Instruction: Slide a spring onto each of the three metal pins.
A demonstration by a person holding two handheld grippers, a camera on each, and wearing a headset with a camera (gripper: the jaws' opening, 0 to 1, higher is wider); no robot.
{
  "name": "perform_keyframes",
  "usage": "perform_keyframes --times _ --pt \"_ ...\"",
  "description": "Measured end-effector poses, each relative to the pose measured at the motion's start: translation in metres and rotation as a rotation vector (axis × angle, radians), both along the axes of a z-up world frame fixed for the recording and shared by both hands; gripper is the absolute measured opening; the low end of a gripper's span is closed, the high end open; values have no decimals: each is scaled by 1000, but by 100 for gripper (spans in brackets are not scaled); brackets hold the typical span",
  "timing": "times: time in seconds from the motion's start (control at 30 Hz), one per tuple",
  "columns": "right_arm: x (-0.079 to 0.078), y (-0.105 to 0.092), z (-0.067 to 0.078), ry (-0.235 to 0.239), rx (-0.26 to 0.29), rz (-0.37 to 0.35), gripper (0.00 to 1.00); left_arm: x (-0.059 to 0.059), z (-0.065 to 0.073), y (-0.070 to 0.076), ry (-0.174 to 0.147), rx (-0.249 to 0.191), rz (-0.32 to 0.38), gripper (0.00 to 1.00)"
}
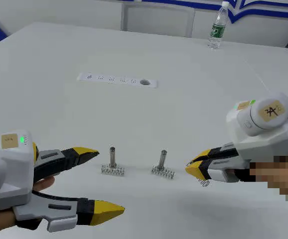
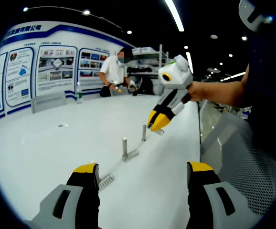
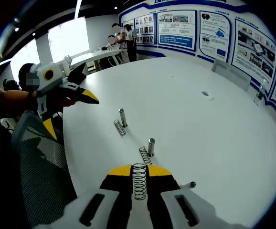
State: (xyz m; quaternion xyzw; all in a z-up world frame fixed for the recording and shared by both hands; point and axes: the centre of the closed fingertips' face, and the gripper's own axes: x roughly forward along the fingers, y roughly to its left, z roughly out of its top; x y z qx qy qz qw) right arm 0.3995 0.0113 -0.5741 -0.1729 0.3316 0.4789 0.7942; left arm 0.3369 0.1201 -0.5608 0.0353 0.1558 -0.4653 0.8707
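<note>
Two metal pins stand upright on the white table, the left pin and the middle pin. A spring lies flat before the left one and another spring before the middle one. My right gripper is just right of the middle pin, shut on a third spring that lies lengthwise between its jaws. A third pin shows beside its right jaw. My left gripper hovers open left of the pins with nothing between its jaws.
A flat white power strip sits mid-table, and a water bottle stands at the far edge. A mesh chair is by the near edge. A person stands at another table far behind.
</note>
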Motion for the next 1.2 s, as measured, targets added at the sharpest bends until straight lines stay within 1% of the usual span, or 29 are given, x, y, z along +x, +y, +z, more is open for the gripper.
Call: perform_keyframes --times 0.13,0.23,0.5,0.6,0.7,0.83,0.93,1.0,1.03,1.13,1.2 --pt "-3 14 14 -7 49 16 11 1 -1 -10 4 7 -36 75" --pt "-4 23 21 -10 77 24 11 2 -1 -19 10 -2 -57 73" --pt "-8 41 38 -22 142 48 11 9 9 -44 38 -88 -102 67" --pt "-13 51 49 -17 197 57 11 10 12 -52 50 -110 -116 65" --pt "-16 57 56 -11 233 65 11 12 16 -57 60 -134 -128 63" --pt "-19 63 60 -11 260 74 11 15 23 -59 69 -168 -126 60" --pt "-22 69 65 -8 291 84 11 18 29 -61 80 -204 -119 58" --pt "-25 71 68 -9 301 90 11 19 31 -62 83 -218 -116 56" --pt "-26 74 71 -13 314 95 11 20 31 -63 86 -224 -115 56" --pt "-29 78 76 -13 336 106 11 20 33 -65 93 -235 -114 51" --pt "-30 80 77 -14 341 110 11 21 36 -66 94 -250 -113 48"
